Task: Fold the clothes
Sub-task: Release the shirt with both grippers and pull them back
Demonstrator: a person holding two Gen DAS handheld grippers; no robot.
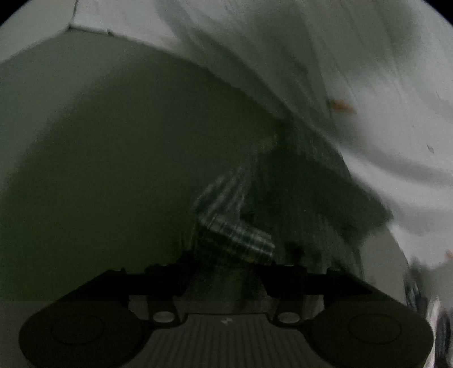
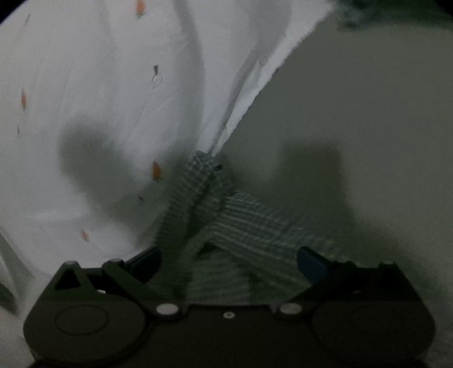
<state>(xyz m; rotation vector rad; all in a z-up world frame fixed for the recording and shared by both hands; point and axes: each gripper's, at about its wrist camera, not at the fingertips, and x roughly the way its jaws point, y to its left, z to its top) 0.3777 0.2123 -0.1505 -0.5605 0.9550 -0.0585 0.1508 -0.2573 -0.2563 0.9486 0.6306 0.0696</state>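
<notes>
A white garment (image 2: 93,93) with small orange marks lies on a grey table (image 2: 368,99). It has a checked grey-and-white trim piece (image 2: 223,209) at its edge. In the right wrist view my right gripper (image 2: 229,260) stands with its jaws wide apart, the blue pads (image 2: 311,266) on either side of the checked trim, not closed on it. In the left wrist view the garment (image 1: 354,56) stretches up to the right, and the checked trim (image 1: 235,226) bunches just in front of my left gripper (image 1: 229,269). The left fingertips are dark and blurred, so their grip is unclear.
The grey table (image 1: 113,169) fills the left of the left wrist view, with its far edge (image 1: 85,31) at the upper left. A dark blurred object (image 2: 382,11) sits at the top right of the right wrist view. Shadows fall on cloth and table.
</notes>
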